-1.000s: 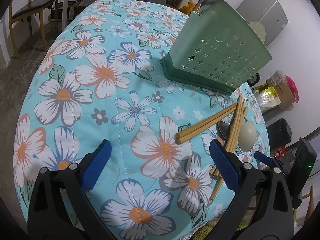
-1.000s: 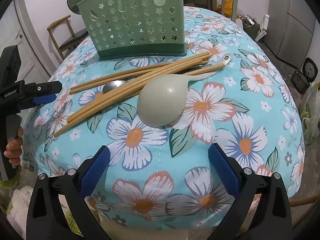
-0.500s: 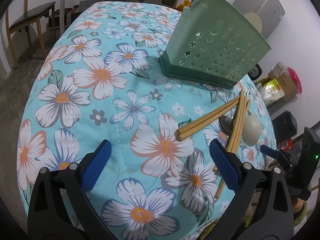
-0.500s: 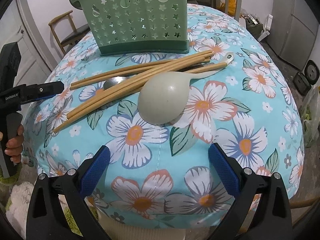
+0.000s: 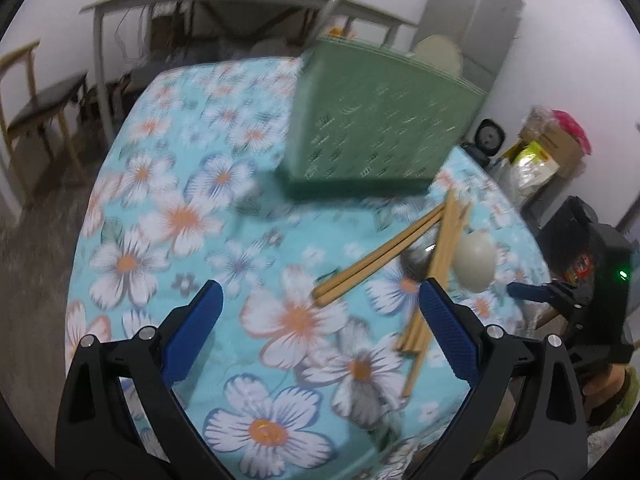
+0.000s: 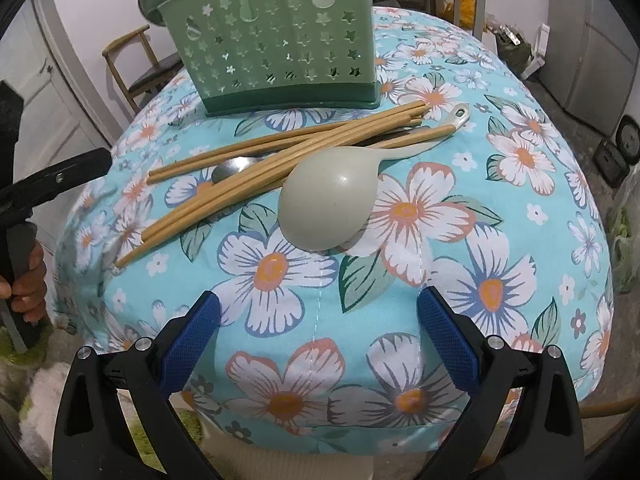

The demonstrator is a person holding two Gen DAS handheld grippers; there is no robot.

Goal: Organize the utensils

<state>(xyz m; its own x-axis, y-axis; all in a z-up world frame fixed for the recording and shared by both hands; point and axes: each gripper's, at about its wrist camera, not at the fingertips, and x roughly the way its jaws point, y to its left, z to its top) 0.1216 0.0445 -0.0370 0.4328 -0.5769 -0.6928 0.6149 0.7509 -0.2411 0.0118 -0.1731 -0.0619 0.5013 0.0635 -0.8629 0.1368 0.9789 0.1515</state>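
A green perforated utensil holder point(image 6: 276, 44) point(image 5: 380, 128) stands upright on the floral tablecloth. In front of it lies a pile of several bamboo chopsticks point(image 6: 280, 152) point(image 5: 384, 256), a pale green ladle-like spoon point(image 6: 332, 196) point(image 5: 476, 258) bowl-down, and a metal spoon point(image 6: 234, 166) point(image 5: 416, 264) partly under the chopsticks. My right gripper point(image 6: 318, 316) is open, hovering a short way in front of the pale spoon. My left gripper point(image 5: 320, 308) is open too, low over the cloth with the chopstick ends between its fingers' line. Each gripper shows at the edge of the other's view.
The round table point(image 6: 520, 240) curves down at every side. A wooden chair point(image 6: 132, 64) stands behind the holder; another chair point(image 5: 36, 112) and a grey table point(image 5: 224, 4) lie beyond. Boxes and bags point(image 5: 548, 148) and a grey cabinet point(image 5: 476, 8) sit by the wall.
The left gripper has swung and tilted, so the holder and chopsticks now sit more central and the view is blurred. The right gripper has edged slightly nearer the pale spoon. Both stay open.
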